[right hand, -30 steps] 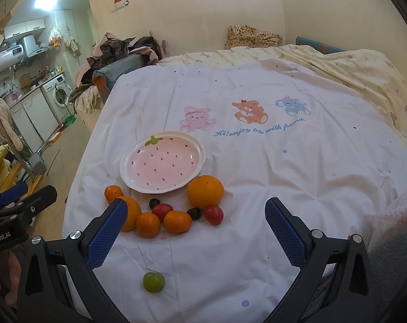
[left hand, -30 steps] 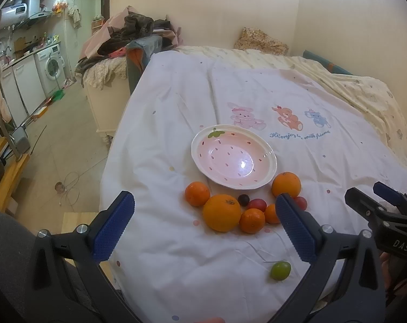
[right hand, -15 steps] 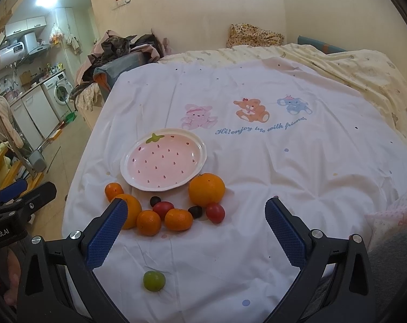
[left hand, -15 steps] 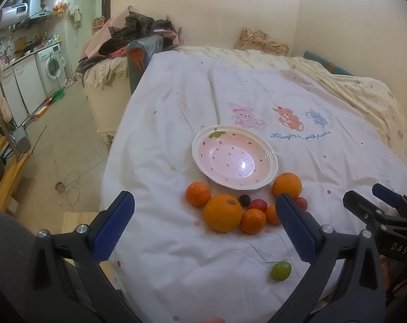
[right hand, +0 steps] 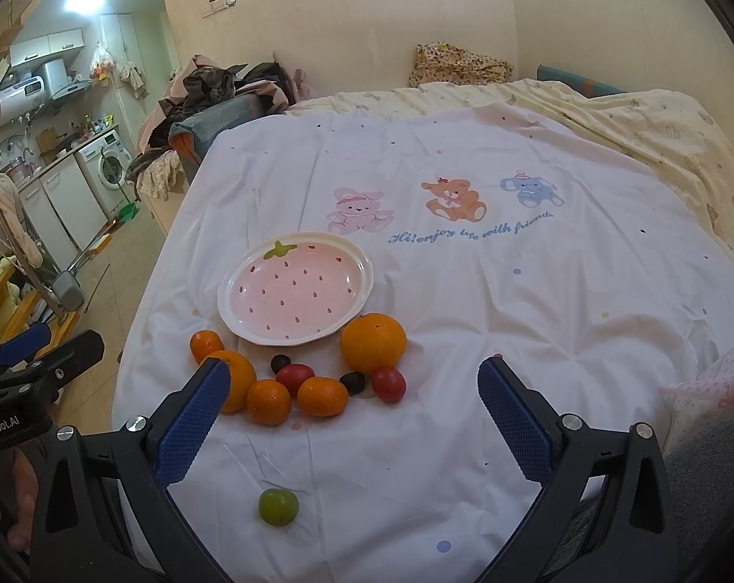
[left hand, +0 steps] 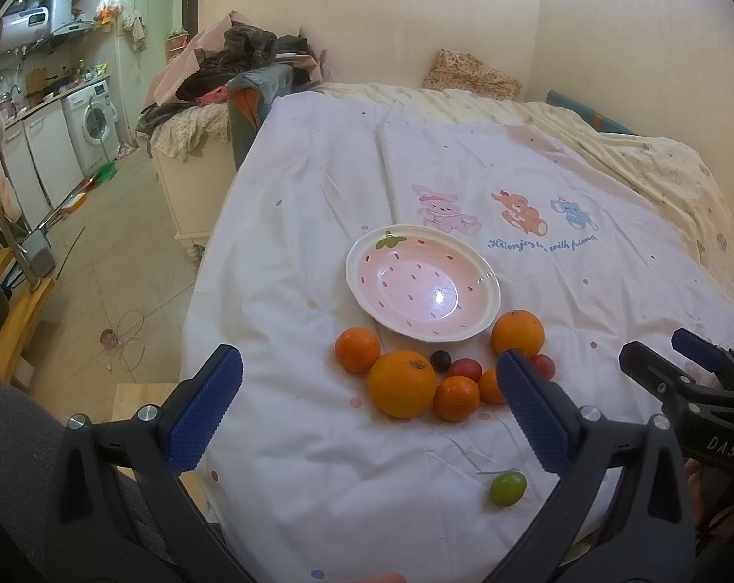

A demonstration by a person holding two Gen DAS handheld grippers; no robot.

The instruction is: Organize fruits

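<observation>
A white sheet point(right hand: 464, 291) with cartoon animals covers the bed, and a pink strawberry-pattern plate point(right hand: 296, 289) sits on it toward the left edge, holding nothing. Along the plate's near rim lie the fruits: a large orange point(right hand: 373, 343) at its right, another large orange point(left hand: 401, 384) at its left, small tangerines point(right hand: 322, 395) and red and dark plums point(right hand: 388, 384) clustered between them. A green plum point(right hand: 278, 506) lies alone, well apart, close to the sheet's near edge. The left gripper point(left hand: 369, 401) and the right gripper point(right hand: 352, 420) both hover above that near edge, jaws spread wide, gripping nothing.
</observation>
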